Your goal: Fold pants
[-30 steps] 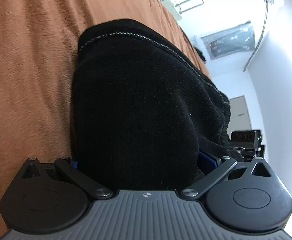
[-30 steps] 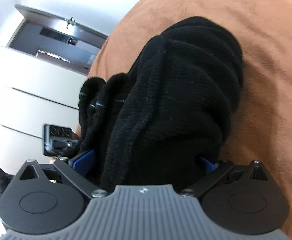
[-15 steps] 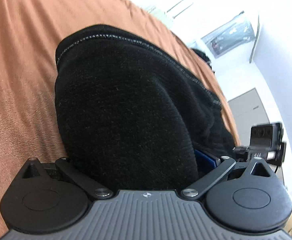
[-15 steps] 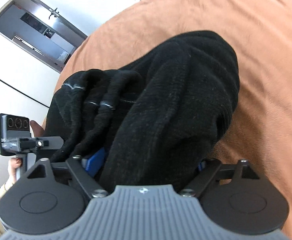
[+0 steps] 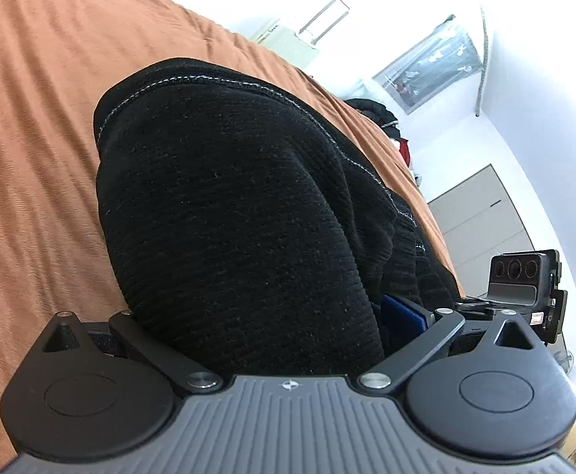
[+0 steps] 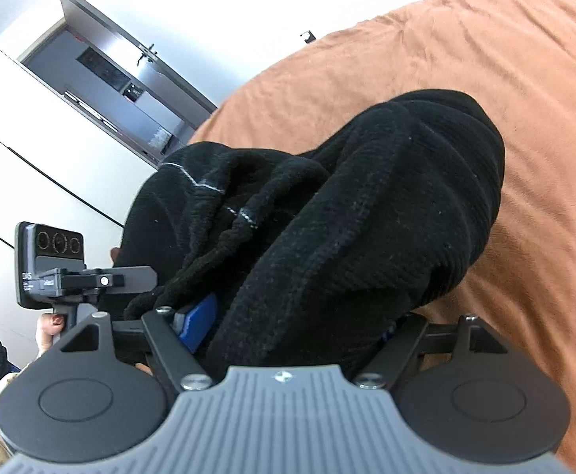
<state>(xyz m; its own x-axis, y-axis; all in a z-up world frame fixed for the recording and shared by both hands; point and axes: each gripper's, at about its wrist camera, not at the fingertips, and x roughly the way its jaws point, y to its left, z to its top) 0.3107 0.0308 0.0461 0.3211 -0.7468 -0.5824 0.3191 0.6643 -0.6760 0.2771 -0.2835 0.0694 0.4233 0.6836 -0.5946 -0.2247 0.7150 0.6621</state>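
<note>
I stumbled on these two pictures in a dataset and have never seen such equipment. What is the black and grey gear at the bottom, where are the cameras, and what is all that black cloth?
No robot here: a person holds a pair of tongs in each hand, each with a wide-angle camera looking along its two fingers. One picture comes from the left tongs, the other from the right tongs; the grey ribbed part at the bottom is the tool's own body. The black cloth is a pair of knit pants, pinched by both tongs and draped over an orange-brown bedspread. The blue bits are finger pads. Each view also catches the other tool, with the person's hand on its handle.
</note>
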